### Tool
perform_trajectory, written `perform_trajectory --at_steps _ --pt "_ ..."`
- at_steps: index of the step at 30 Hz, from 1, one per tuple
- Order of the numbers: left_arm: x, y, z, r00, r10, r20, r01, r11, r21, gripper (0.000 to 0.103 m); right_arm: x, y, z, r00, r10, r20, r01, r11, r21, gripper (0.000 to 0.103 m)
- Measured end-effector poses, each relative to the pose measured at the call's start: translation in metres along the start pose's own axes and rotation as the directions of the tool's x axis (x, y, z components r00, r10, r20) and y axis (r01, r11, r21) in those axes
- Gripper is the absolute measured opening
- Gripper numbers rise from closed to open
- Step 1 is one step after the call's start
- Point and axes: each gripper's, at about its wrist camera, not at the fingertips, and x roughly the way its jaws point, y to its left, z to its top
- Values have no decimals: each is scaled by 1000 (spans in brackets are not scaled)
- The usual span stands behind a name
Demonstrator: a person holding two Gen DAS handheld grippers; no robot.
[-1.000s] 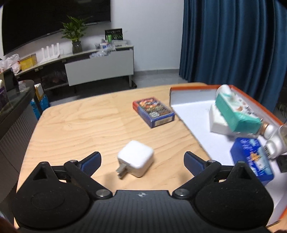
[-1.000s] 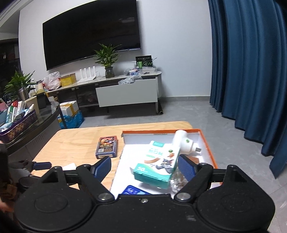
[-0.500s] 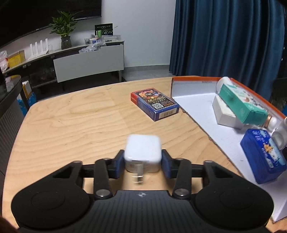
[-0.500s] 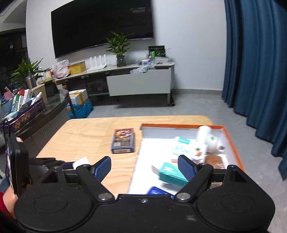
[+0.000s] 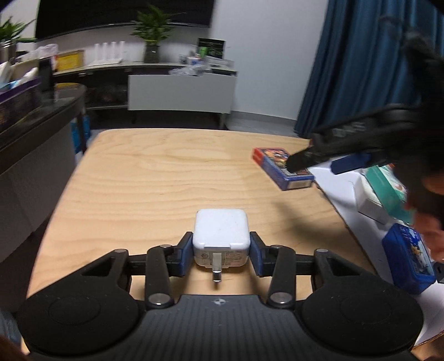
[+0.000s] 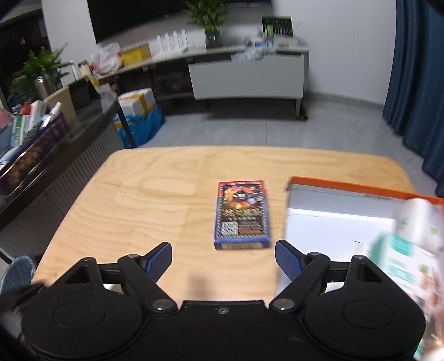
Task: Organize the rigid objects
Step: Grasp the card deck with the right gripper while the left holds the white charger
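Right now your left gripper (image 5: 221,254) is pinched on the white charger (image 5: 220,232), its blue pads pressed against both sides and the metal prong pointing back toward the camera, just above the wooden table (image 5: 155,183). Your right gripper (image 6: 222,257) stands spread wide with nothing between its fingers; the card box (image 6: 242,215) lies flat on the table just beyond them, a little right of centre.

Past the charger, the left wrist view shows bare light-wood grain running to the table's rounded far edge. To the right sits the orange-rimmed tray (image 6: 347,187) with a white floor, holding a blue box (image 5: 408,261), a teal carton (image 5: 388,191) and a white box (image 5: 369,205).

Further back stand a grey tiled floor, a low white media cabinet (image 6: 247,75) with a potted plant (image 6: 209,19) on top, a dark screen on the white wall, and blue curtains (image 5: 347,64) at the right.

Only the left wrist view shows your right gripper from outside, dark and blurred, reaching over the card box, with part of your hand (image 5: 428,225) beside the tray. Only the right wrist view shows the cluttered dark side counter (image 6: 55,144) and the packages on the floor by it; its tray contents are smeared by blur.
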Motion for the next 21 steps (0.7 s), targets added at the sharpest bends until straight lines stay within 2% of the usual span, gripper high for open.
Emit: perform_trajectory --at_steps 5,8,9,10,12,13,18,21 --pt "-5 8 -3 1000 16 23 -16 1000 -9 43 48 8 15 994 -97 -46 95 994 -60 96" --pt "-5 15 -3 999 8 34 -6 999 -51 43 69 9 19 990 -114 -79 107 991 -79 99" --pt "-5 16 -2 999 13 37 -11 998 -59 43 72 7 20 992 -105 -65 101 992 -72 99" --pt "-5 17 -2 999 14 38 -11 998 -66 43 73 5 22 993 -102 -56 98 993 -64 99" --pt "-6 18 -1 999 16 42 -13 997 -83 43 70 4 23 992 -123 -32 122 991 -49 76" --pt "-6 19 -1 999 19 44 -15 996 -88 43 67 4 24 992 -118 -32 117 992 -43 71" --pt "-11 19 1 999 17 50 -11 993 -121 43 46 17 4 993 -114 -22 112 991 -77 71" --pt "-15 20 3 999 18 49 -11 989 -147 43 20 25 -6 997 -75 6 75 994 -80 71"
